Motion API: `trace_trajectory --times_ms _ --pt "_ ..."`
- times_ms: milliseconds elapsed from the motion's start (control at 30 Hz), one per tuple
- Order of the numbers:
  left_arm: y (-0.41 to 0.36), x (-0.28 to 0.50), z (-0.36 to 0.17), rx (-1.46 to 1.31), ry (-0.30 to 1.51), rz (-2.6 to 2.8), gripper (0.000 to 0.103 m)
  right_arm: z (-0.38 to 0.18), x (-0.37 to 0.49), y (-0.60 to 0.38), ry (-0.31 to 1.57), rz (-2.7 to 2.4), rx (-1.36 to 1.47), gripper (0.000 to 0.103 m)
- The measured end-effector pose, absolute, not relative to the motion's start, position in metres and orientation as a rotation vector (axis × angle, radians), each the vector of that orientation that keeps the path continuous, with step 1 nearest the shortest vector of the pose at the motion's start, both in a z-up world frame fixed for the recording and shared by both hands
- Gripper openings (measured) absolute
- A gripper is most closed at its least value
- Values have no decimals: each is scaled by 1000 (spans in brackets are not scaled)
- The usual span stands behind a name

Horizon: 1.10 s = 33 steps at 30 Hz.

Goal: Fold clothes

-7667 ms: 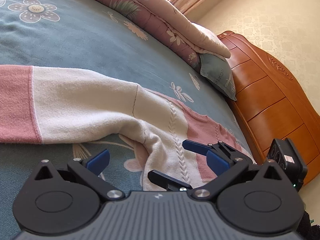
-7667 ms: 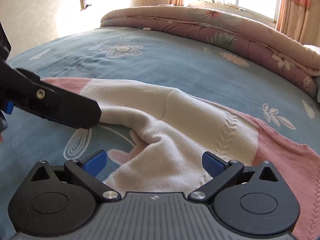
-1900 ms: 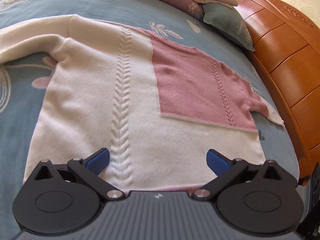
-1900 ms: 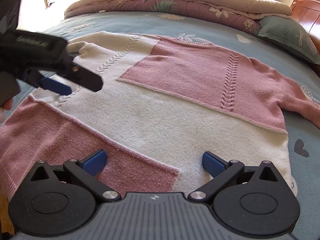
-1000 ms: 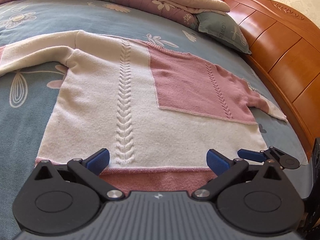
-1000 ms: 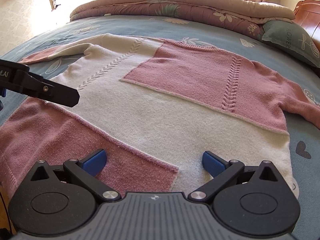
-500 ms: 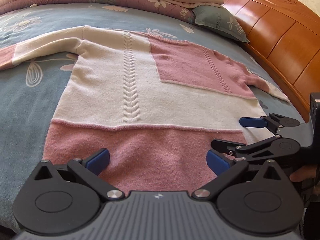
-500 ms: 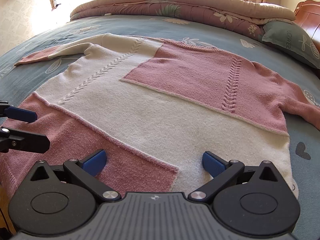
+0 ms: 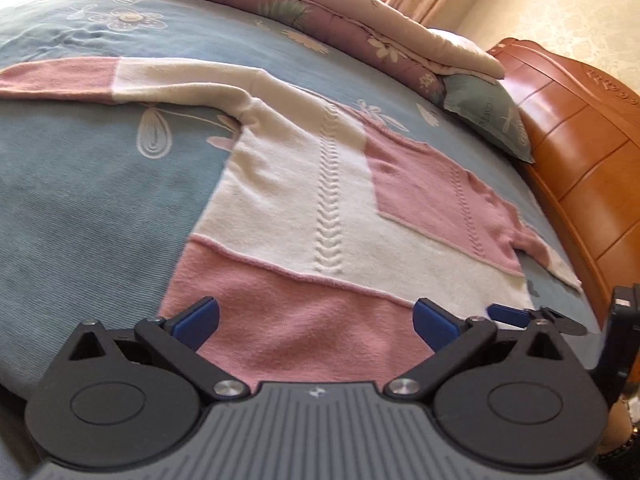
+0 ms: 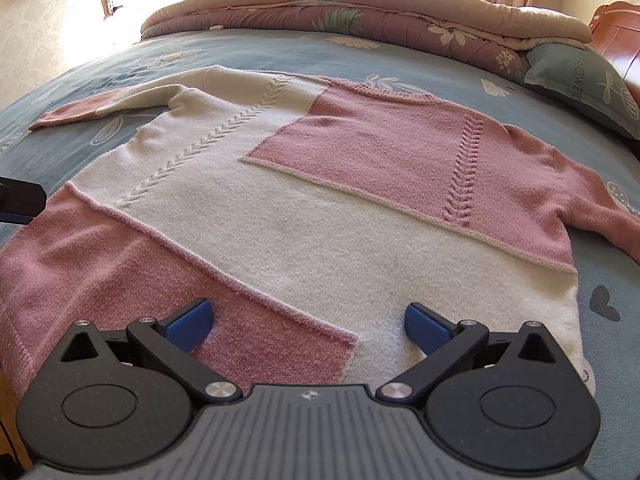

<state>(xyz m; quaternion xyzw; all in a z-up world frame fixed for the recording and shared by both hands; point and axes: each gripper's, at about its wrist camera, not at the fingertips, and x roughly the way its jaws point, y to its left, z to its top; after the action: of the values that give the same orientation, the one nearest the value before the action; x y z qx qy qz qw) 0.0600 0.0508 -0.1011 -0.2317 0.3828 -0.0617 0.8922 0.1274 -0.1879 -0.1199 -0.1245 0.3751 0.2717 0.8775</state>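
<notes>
A pink and cream knit sweater (image 9: 320, 208) lies spread flat, front up, on the blue bedspread (image 9: 92, 200). One sleeve (image 9: 80, 80) stretches out to the left and the other sleeve (image 10: 592, 204) to the right. My left gripper (image 9: 316, 320) is open just above the pink hem band, holding nothing. My right gripper (image 10: 308, 325) is open over the hem where pink meets cream, also holding nothing. The right gripper's blue fingertip (image 9: 506, 314) shows at the hem's right corner. At the left edge of the right wrist view is the left gripper's black finger (image 10: 20, 200).
A folded floral quilt (image 10: 360, 12) runs along the far side of the bed. A grey-green pillow (image 10: 584, 80) lies at the far right. The orange wooden headboard (image 9: 580, 160) borders the bed's right side. Bare bedspread lies left of the sweater.
My left gripper has drawn back to the hem and turned left, so the left sleeve is in its view. The right gripper has stayed put. Both remain open.
</notes>
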Motion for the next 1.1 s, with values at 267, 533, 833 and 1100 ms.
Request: trace_trajectory --times_ms 267,533,833,1100 --pt "39 67 -114 -459 836 -51 102 -120 127 -189 782 572 -264 103" --pt "54 66 -108 -546 792 -83 102 -117 127 -189 796 577 -270 103" --pt "45 66 -119 -499 821 -119 102 -116 87 -175 716 818 -393 103" --pt "51 59 -118 -472 831 -128 102 -118 70 -230 747 900 -361 103"
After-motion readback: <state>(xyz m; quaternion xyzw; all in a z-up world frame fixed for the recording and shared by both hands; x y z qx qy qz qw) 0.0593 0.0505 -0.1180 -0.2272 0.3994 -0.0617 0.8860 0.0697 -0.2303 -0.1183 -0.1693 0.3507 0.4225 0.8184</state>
